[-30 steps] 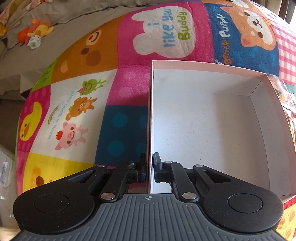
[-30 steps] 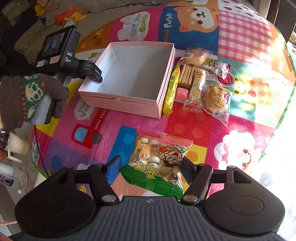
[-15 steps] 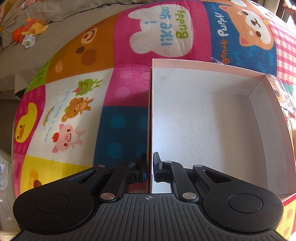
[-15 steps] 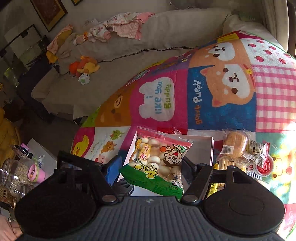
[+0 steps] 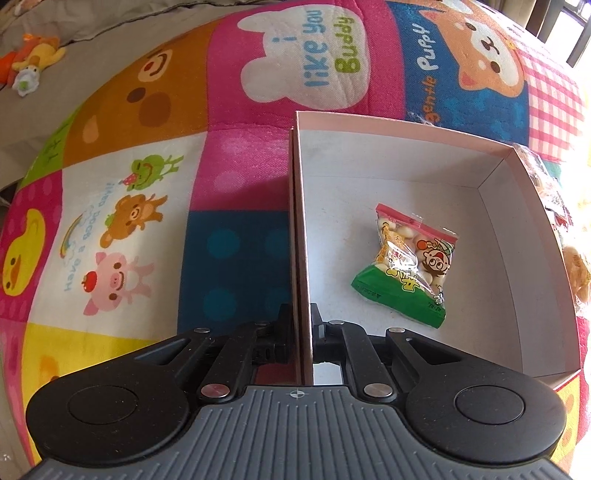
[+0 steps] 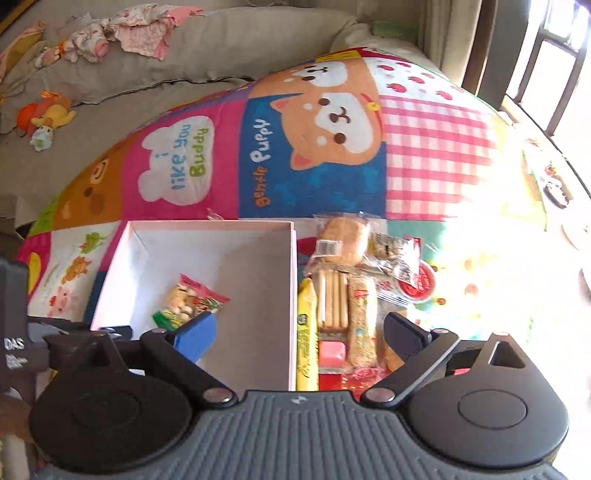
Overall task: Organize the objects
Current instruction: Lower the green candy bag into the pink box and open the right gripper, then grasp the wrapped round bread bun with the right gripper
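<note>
A shallow pink box [image 5: 406, 122] with a white inside lies on the colourful play mat. My left gripper [image 5: 301, 328] is shut on the box's left wall [image 5: 301, 258]. A green and red snack bag [image 5: 408, 264] lies flat inside the box; it also shows in the right wrist view [image 6: 190, 302]. My right gripper [image 6: 299, 332] is open and empty, held above the box's right wall [image 6: 291, 314]. Several wrapped snacks [image 6: 347, 291] lie on the mat right of the box.
The play mat [image 5: 236, 155] covers the floor. A grey cushion with clothes [image 6: 122, 33] and plush toys [image 6: 44, 118] lies at the back left. A yellow snack stick [image 6: 306, 332] lies against the box's right wall. The left gripper body [image 6: 14, 332] shows at the left edge.
My right gripper opened and let go of the snack bag, which now lies in the box. The right gripper has shifted right. The left gripper kept its hold on the box wall.
</note>
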Motion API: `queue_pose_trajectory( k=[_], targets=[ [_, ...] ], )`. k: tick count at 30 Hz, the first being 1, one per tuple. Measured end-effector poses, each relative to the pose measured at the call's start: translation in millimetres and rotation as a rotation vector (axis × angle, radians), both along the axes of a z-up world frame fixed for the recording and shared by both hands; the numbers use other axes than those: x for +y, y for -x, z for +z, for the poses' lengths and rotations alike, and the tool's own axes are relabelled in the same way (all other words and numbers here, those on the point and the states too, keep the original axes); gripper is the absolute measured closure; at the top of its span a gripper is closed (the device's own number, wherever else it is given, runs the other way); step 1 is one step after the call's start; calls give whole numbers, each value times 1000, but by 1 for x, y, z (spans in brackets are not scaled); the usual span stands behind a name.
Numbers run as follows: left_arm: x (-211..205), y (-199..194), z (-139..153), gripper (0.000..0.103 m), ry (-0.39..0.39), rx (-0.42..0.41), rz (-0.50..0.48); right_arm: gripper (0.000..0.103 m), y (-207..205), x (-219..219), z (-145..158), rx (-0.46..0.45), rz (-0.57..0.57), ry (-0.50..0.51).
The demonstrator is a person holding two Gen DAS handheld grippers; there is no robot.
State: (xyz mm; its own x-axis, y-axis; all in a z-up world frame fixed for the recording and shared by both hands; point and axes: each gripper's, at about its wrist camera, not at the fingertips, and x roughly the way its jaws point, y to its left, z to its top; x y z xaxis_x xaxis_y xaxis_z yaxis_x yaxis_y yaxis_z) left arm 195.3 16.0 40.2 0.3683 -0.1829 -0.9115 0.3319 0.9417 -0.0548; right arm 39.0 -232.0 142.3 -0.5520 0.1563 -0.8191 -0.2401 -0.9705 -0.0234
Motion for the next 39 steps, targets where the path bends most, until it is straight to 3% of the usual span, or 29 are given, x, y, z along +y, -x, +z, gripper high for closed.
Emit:
queue_pose_trajectory(
  k=[4,8,13,15,21,24,29,30,31,35,39],
  targets=[
    [4,4,3,94,24,-38,28,0,-25,20,-20,64,-25,2],
    [3,4,0,94,25,-52,53,0,-16,39,-47,-73,30,51],
    [-10,5,-2,94,-65,-55,59,1,-12,48,-52,-91,78,16],
    [-10,6,-3,94,-69,-51,68,6,-3,55,-52,-83,93,3],
    [-12,7,-2,94,-93,-29,86,20,54,88,-54,-20,58,89],
    [-15,6,-1,93,-106,-21,100,20,90,100,-60,-1,28,103],
    [-15,6,-1,93,-105,-16,110,22,144,113,-88,-72,2,175],
    [-14,6,-1,93,-103,-14,111,30,148,113,-91,-84,7,179],
    [-14,6,0,93,-101,-12,110,41,150,113,-96,-107,14,179],
    [-12,8,0,94,-98,-15,98,45,142,115,-94,-117,41,197],
    [-11,10,-1,94,-90,-17,97,47,107,112,-66,-82,68,190]
  ],
)
